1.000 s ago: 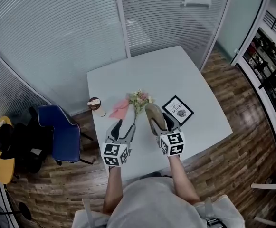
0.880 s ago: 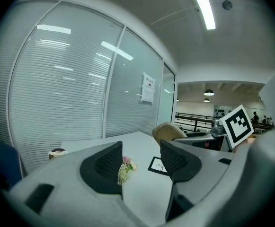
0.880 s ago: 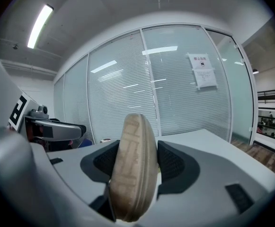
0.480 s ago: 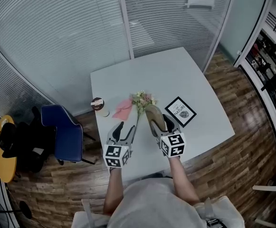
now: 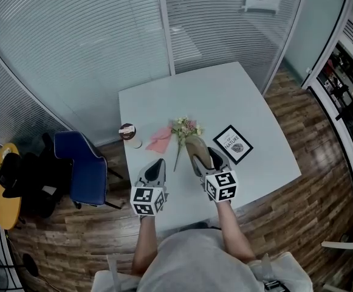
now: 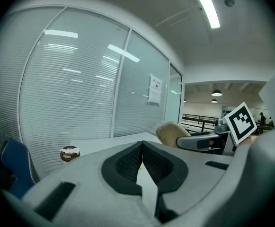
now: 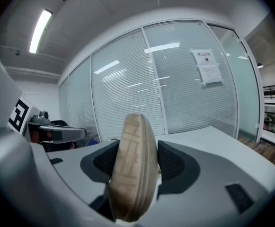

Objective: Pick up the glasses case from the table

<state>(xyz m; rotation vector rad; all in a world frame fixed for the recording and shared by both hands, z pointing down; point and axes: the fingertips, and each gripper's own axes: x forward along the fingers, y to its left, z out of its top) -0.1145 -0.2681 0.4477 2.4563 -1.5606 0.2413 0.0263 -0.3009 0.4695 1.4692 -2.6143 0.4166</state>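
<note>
The beige glasses case (image 5: 197, 152) stands on edge between the pads of my right gripper (image 5: 204, 156), which is shut on it just above the white table (image 5: 225, 96). In the right gripper view the case (image 7: 133, 169) fills the gap between both dark pads. My left gripper (image 5: 157, 166) hovers to the left of it over the table's near part. Its jaws (image 6: 142, 150) are pressed together with nothing in them. The left gripper view also catches the case (image 6: 171, 132) held off to the right.
A small flower bunch (image 5: 185, 128), a pink paper (image 5: 159, 139), a brown-lidded cup (image 5: 127, 132) and a black-framed card (image 5: 233, 143) lie on the table. A blue chair (image 5: 79, 169) stands at the left. Glass walls with blinds rise behind.
The left gripper's jaws, spread wide before, have closed on nothing. The right gripper keeps the case and has stayed in place.
</note>
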